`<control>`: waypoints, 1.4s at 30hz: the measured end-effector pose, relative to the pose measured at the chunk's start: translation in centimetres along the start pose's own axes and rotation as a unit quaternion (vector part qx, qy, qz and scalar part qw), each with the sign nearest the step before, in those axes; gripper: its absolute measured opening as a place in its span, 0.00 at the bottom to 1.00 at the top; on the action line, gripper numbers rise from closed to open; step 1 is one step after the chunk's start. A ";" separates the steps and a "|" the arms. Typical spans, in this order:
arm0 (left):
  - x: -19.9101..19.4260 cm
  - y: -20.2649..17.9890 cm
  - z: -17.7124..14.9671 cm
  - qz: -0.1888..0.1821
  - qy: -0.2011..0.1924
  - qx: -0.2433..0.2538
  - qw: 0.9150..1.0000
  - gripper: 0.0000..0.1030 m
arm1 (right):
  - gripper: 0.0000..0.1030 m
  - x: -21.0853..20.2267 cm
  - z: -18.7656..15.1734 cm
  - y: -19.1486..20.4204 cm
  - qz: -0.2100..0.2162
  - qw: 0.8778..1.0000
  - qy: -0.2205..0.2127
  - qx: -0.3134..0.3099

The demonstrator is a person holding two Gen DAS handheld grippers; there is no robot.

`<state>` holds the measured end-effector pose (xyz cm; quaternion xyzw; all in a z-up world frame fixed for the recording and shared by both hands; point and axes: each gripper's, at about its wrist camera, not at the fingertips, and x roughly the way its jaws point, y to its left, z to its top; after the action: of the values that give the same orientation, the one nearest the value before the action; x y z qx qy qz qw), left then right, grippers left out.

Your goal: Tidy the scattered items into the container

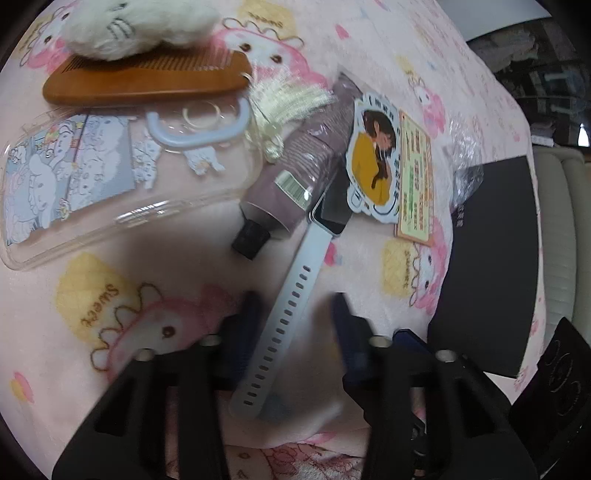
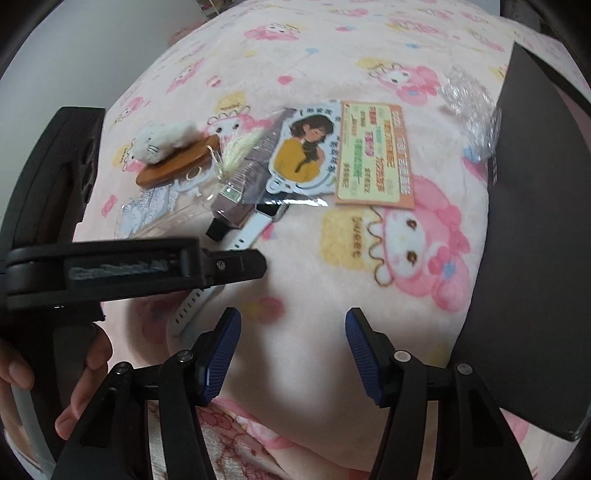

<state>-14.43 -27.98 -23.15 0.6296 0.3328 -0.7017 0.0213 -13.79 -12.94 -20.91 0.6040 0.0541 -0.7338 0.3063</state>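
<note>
A white smartwatch (image 1: 295,295) lies on the pink cartoon blanket, its screen tucked under a card with a girl in yellow (image 1: 376,158). My left gripper (image 1: 295,321) hovers over the strap. Its blurred blue pads (image 1: 245,325) stand either side of the strap with a little gap, so it is open. In the right wrist view the left gripper (image 2: 258,262) crosses above the watch strap (image 2: 192,306). My right gripper (image 2: 291,343) is open over bare blanket, holding nothing. The black box (image 1: 491,258) (image 2: 535,258) sits at the right.
Near the watch lie a mauve folded umbrella (image 1: 295,173), a clear cartoon phone case (image 1: 74,184), a wooden comb (image 1: 147,81), a white plush (image 1: 136,26), an orange-edged card (image 2: 373,162) and crinkled plastic wrap (image 2: 472,107). A hand (image 2: 85,369) grips the left tool.
</note>
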 end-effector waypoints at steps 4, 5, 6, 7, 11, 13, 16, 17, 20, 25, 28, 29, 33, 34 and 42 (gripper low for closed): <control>-0.6 -1.7 -1.1 -0.043 0.001 0.029 0.999 0.00 | 0.54 -0.9 -0.3 -0.5 0.009 1.000 -0.014 0.007; -0.8 -2.2 -1.4 -0.056 -0.004 0.036 0.998 0.00 | 0.53 -1.2 -0.5 -0.7 0.010 1.000 -0.017 0.008; -1.2 -2.7 -1.6 -0.058 -0.011 0.047 0.997 0.00 | 0.53 -1.5 -0.7 -0.8 0.015 1.000 -0.016 0.009; -1.5 -2.9 -1.8 -0.064 -0.016 0.051 0.996 0.01 | 0.53 -1.8 -1.0 -1.0 0.024 0.999 -0.018 0.012; -3.3 -1.0 -1.8 -0.035 -0.066 0.014 0.997 0.06 | 0.53 -2.5 -2.3 -1.8 0.011 1.000 -0.025 0.014; -4.1 0.5 -1.6 -0.036 -0.087 -0.019 0.995 0.12 | 0.53 -2.3 -2.3 -2.2 0.020 0.999 -0.020 0.017; -5.0 2.1 -1.0 -0.039 -0.117 -0.055 0.991 0.25 | 0.53 -1.6 -1.7 -2.1 0.039 0.999 -0.015 0.022; -5.1 2.5 -0.9 -0.038 -0.123 -0.066 0.989 0.28 | 0.53 -1.4 -1.6 -2.0 0.048 0.999 -0.011 0.023; -3.9 2.4 -0.5 -0.058 -0.113 -0.075 0.989 0.39 | 0.53 -0.7 -0.9 -1.2 0.053 0.999 -0.009 0.012; -1.7 2.3 0.2 -0.080 -0.036 -0.055 0.995 0.40 | 0.54 0.7 -0.3 -0.6 0.098 0.995 0.005 0.019; -1.2 1.3 0.3 -0.072 -0.024 -0.031 0.997 0.09 | 0.54 2.5 -0.2 0.5 0.109 0.994 0.024 0.003; -1.1 1.0 0.2 -0.078 -0.019 -0.023 0.996 0.04 | 0.50 3.1 -0.3 0.7 0.111 0.993 0.029 0.001; -2.3 -0.4 -1.5 -0.100 -0.030 0.006 0.995 0.01 | 0.18 2.1 -0.8 0.3 0.120 0.993 0.006 0.013; -2.7 -0.7 -2.3 -0.107 -0.031 0.012 0.994 0.01 | 0.17 1.3 -1.2 0.1 0.122 0.992 -0.001 0.016; -2.4 -8.0 -9.4 -0.154 -0.008 0.075 0.985 0.01 | 0.15 -6.2 -7.7 -4.7 0.088 0.995 -0.047 0.023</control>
<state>-9.38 -18.08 -17.38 0.5648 0.3723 -0.7246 -0.1317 -9.16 -3.34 -18.63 0.5785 -0.0310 -0.7322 0.3581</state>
